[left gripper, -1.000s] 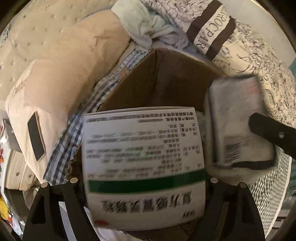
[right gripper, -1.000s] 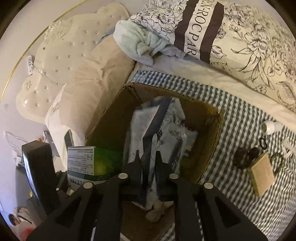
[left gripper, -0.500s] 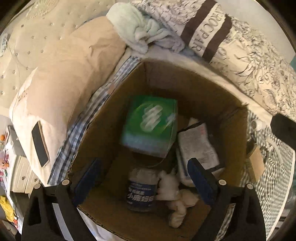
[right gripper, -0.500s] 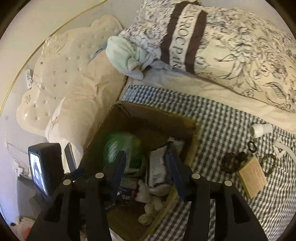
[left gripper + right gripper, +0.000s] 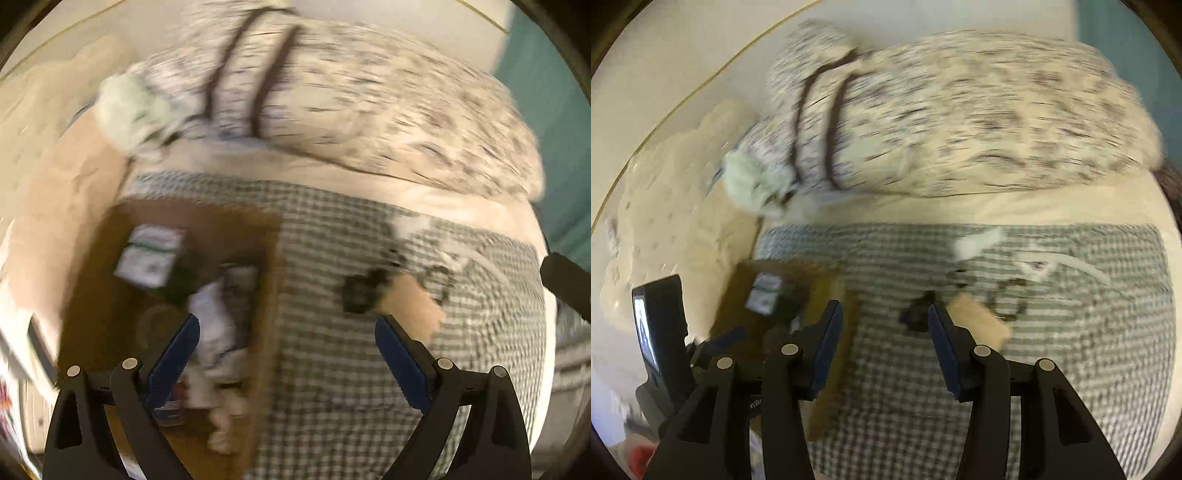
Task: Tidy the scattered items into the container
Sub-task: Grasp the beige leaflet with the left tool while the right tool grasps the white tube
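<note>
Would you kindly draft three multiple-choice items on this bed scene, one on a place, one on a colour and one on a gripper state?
1. Where does the green-and-white box lie?
A. inside the cardboard box
B. on the checked cloth
C. on the pillow

2. What colour are the pads on the left gripper's fingers?
A. red
B. blue
C. yellow

3. How does the right gripper stand?
A. shut on the tan block
B. shut on nothing
C. open, holding nothing

Answers:
1 A: it rests within the brown walls of the cardboard box, among other items.
2 B: both inner faces show dark blue.
3 C: its jaws stand wide apart over the checked cloth, and the tan block lies on that cloth beyond them.
</note>
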Tool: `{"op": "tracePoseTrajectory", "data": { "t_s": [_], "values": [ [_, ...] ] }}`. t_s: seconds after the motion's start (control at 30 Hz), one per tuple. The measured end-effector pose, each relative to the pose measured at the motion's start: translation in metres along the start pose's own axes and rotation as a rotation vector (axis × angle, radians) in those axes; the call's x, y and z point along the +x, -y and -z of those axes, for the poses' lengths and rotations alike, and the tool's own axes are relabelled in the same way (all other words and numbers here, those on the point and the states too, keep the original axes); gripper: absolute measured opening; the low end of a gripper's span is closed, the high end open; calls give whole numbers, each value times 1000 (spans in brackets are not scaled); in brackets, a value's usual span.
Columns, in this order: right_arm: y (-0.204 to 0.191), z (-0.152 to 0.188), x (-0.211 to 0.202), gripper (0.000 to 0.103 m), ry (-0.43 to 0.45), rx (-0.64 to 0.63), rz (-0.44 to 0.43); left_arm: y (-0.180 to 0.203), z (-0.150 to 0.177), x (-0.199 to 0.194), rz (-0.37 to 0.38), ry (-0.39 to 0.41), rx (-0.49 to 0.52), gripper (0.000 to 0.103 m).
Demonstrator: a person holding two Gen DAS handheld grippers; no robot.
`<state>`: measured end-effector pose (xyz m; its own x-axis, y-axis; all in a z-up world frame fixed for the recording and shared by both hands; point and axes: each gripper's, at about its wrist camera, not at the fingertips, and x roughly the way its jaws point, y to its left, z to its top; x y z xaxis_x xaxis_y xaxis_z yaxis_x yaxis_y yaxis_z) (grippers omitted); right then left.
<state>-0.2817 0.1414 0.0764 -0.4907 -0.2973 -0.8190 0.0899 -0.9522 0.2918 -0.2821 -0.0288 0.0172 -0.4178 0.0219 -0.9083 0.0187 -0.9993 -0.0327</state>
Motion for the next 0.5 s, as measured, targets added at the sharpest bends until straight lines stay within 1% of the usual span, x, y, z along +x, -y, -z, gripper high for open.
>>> {"op": "tracePoseTrajectory", "data": {
  "t_s": [0.1, 0.17, 0.27, 0.37, 0.43, 0.5],
  "values": [
    [48, 5, -23, 48, 35, 91, 60, 43, 1, 5, 44, 2, 84, 99],
    [77, 11, -32, 48, 45, 148, 93, 67, 5, 13, 64, -17, 126, 99],
    [110, 22, -41, 48, 47, 215, 124, 94, 9, 31, 79, -66, 144, 99],
    [139, 36, -44, 48, 37, 265, 149, 113, 15, 54, 67, -107, 110, 99],
    [159, 46, -43, 48, 30, 295, 160, 122, 21, 71, 37, -133, 56, 99],
    [178, 58, -42, 48, 24, 325, 185, 129, 25, 90, 9, -150, -28, 99]
  ]
}}
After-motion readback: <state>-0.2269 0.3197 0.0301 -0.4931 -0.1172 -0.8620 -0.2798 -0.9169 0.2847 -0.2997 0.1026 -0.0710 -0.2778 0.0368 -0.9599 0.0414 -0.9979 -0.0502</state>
